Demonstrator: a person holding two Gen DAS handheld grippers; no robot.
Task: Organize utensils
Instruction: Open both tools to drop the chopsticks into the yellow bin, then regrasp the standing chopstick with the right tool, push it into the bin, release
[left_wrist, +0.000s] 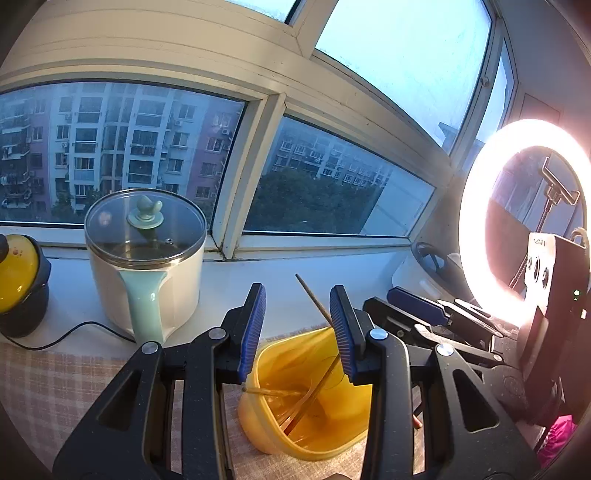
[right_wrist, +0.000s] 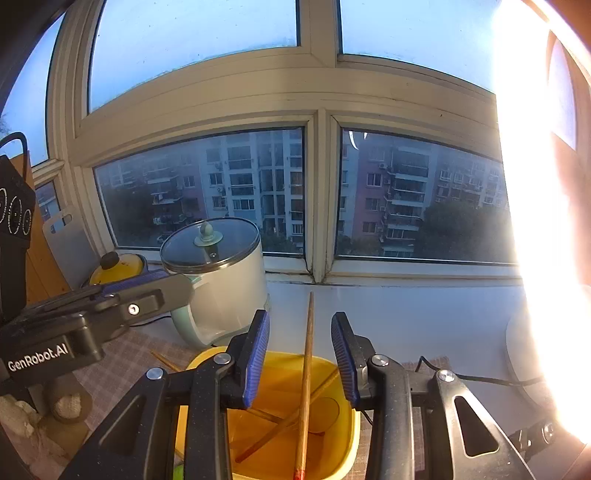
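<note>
Both claws stand apart over the yellow tub (right_wrist: 343, 373), the right gripper (right_wrist: 301, 358) astride an upright chopstick (right_wrist: 306, 373) without touching it; the left gripper (left_wrist: 297, 332), marked "GenRobot.AI", grips nothing; beyond stands a lidded pot (right_wrist: 221, 280) by the window (right_wrist: 317, 199).

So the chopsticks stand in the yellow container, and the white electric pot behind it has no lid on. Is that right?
Not quite. The white electric pot does have a lid: a glass lid with a pale green knob sits on it, as the left wrist view shows. The chopsticks do stand in the yellow container in front of it.
</note>
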